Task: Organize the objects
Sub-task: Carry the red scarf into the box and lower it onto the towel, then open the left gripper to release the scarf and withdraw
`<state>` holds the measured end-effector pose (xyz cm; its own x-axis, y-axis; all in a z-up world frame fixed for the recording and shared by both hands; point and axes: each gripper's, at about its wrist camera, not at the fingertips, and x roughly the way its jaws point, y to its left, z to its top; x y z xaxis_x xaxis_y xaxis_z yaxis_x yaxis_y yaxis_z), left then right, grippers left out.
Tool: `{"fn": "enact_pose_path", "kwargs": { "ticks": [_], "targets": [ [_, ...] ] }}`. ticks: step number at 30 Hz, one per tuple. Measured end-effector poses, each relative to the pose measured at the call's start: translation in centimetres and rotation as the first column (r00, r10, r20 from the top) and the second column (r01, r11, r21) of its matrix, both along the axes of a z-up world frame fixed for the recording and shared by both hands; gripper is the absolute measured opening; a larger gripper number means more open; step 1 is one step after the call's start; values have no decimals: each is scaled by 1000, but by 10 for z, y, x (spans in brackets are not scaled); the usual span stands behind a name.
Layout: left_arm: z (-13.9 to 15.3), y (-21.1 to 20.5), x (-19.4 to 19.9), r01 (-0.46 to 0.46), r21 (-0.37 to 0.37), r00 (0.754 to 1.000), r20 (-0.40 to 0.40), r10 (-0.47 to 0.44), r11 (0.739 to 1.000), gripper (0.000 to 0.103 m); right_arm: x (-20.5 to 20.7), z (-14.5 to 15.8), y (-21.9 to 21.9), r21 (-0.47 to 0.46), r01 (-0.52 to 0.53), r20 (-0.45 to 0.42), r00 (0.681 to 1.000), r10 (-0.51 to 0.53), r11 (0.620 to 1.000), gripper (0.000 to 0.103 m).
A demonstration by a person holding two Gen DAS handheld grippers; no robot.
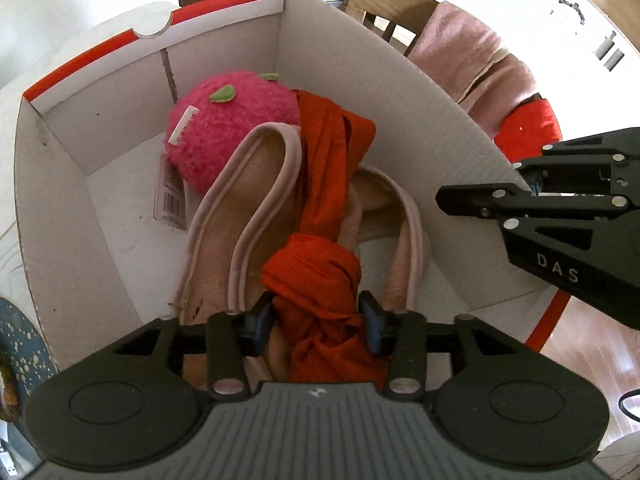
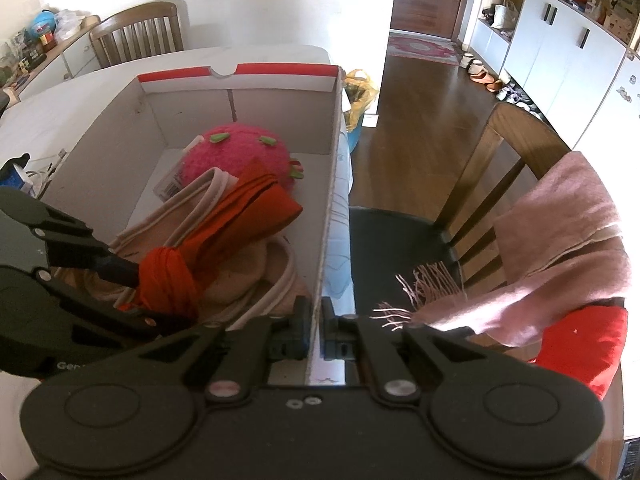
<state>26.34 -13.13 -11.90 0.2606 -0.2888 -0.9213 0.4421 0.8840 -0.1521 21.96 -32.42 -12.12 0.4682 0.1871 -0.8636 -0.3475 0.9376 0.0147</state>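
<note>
A white cardboard box (image 1: 60, 208) with a red rim stands on the table. Inside it lie a pink plush strawberry (image 1: 224, 128), a pair of beige slippers (image 1: 224, 240) and, on top of them, a knotted orange cloth (image 1: 316, 272). My left gripper (image 1: 317, 318) points down into the box; its pads stand at either side of the cloth below the knot without visibly squeezing it. My right gripper (image 2: 317, 320) is shut on the box's right side wall (image 2: 332, 184), one finger inside and one outside. The left wrist view shows it at the rim (image 1: 524, 188).
A wooden chair (image 2: 500, 168) with a black seat stands right of the table, with a pink fringed scarf (image 2: 560, 248) and a red cushion (image 2: 580, 344) on it. A second chair (image 2: 136, 32) is behind the white table (image 2: 200, 64). A yellow bag (image 2: 360, 96) sits past the box.
</note>
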Motion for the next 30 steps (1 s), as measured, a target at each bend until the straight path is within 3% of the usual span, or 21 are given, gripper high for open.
{"fn": "enact_pose_path", "kwargs": {
  "ticks": [2,5,30],
  "targets": [
    [2,1,-2,-3,-4,1000,13,3,1000,62,0,0,-1,5,-3,0,1000,3,1000,5],
    [7,2,-6,-7,-13,999,34,8,1000,69,0,1,-3,9,-13,0,1000,13,1000,5],
    [71,34,-45,-149,-164,963,198,180,975,82,6,2,-3,-1,-61,11,998,61,998,5]
  ]
}}
